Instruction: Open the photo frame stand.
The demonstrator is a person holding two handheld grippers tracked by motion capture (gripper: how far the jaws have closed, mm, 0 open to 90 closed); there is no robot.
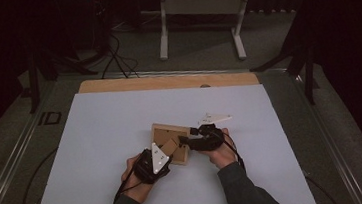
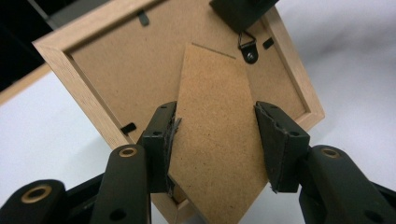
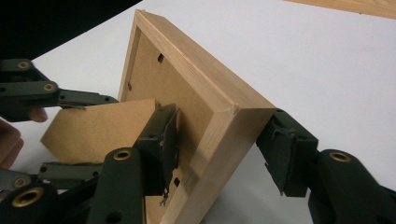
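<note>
- The light wooden picture frame (image 1: 169,142) with its brown fibreboard back lies back-up near the middle of the white-covered desk (image 1: 97,140), one edge lifted.
- Its pointed brown fibreboard stand flap (image 2: 215,135) is swung out from the frame's back, so the prop looks partly unfolded; standing the frame upright seems left to do.
- The left claw (image 2: 215,140), at the frame's near side, grips the flap by both edges.
- The right claw (image 3: 219,144), at the frame's right corner, straddles the wooden rail (image 3: 219,121); whether its pads press I cannot tell.
</note>
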